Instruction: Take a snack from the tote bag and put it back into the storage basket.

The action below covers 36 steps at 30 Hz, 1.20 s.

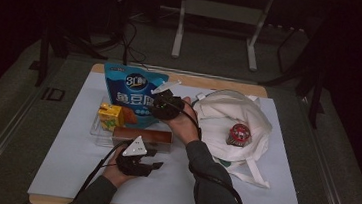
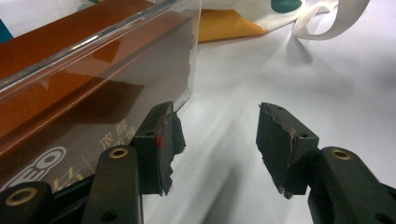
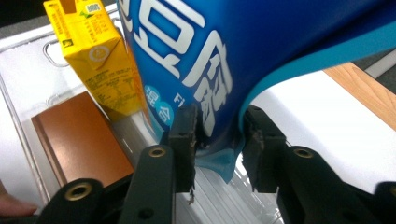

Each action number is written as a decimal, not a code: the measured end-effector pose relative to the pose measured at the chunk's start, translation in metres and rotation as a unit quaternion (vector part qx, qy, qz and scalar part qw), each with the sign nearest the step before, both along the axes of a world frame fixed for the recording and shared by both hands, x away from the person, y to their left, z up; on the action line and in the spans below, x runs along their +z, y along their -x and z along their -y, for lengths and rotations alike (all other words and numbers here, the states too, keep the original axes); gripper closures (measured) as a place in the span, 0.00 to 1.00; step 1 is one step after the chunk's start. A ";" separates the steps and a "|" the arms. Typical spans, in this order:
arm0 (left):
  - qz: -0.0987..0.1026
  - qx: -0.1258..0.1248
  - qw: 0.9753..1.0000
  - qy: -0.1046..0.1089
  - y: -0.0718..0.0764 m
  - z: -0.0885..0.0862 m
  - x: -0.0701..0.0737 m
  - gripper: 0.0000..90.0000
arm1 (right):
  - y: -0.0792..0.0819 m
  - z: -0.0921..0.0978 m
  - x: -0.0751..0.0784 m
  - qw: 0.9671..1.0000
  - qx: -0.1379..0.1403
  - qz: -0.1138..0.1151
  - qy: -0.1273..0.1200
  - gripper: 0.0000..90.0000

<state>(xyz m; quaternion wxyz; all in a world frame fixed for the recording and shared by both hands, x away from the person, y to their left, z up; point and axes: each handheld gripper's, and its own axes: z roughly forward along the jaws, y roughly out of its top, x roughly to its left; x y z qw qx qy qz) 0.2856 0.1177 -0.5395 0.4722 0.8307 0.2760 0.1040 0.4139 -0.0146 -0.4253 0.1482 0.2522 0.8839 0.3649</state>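
The right gripper (image 3: pixel 217 149) clamps the bottom corner of the glossy blue snack bag (image 3: pixel 243 51), which stands upright, long axis vertical, in the clear plastic tray (image 1: pixel 97 129) near the desk's left edge. The left gripper (image 2: pixel 217 144) hangs released beside the tray.

Blue snack bag (image 3: pixel 243 42) upright in clear tray (image 3: pixel 28 79)

The right tool (image 3: pixel 217 149) pinches the bottom corner of the blue snack bag (image 3: pixel 243 51) between its jaws. Just beside the bag, a yellow carton (image 3: pixel 100 65) and a brown box (image 3: pixel 81 135) sit in a clear tray (image 3: pixel 28 60).
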 end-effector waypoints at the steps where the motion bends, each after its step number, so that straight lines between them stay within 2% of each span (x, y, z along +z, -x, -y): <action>1: 0.001 0.000 1.000 -0.001 0.000 0.000 0.000 0.52 | 0.001 0.000 0.000 1.000 0.002 0.003 0.003 0.68; 9: 0.001 0.001 1.000 -0.001 0.000 0.000 0.000 0.52 | 0.009 0.005 0.007 1.000 0.015 0.010 0.021 0.63; 15: 0.003 0.003 1.000 -0.001 0.000 0.000 0.000 0.52 | 0.013 0.013 0.014 1.000 0.018 0.011 0.021 0.61; 25: 0.005 0.003 1.000 -0.002 0.001 0.000 0.000 0.51 | 0.017 0.031 0.021 0.999 0.010 0.001 0.031 0.62; 32: 0.005 0.003 1.000 -0.001 0.001 0.000 0.000 0.51 | 0.021 0.045 0.025 0.999 0.004 0.006 0.054 0.64; 36: 0.006 0.003 1.000 -0.002 0.001 0.000 0.000 0.51 | 0.022 0.054 0.030 0.999 -0.003 0.009 0.050 0.64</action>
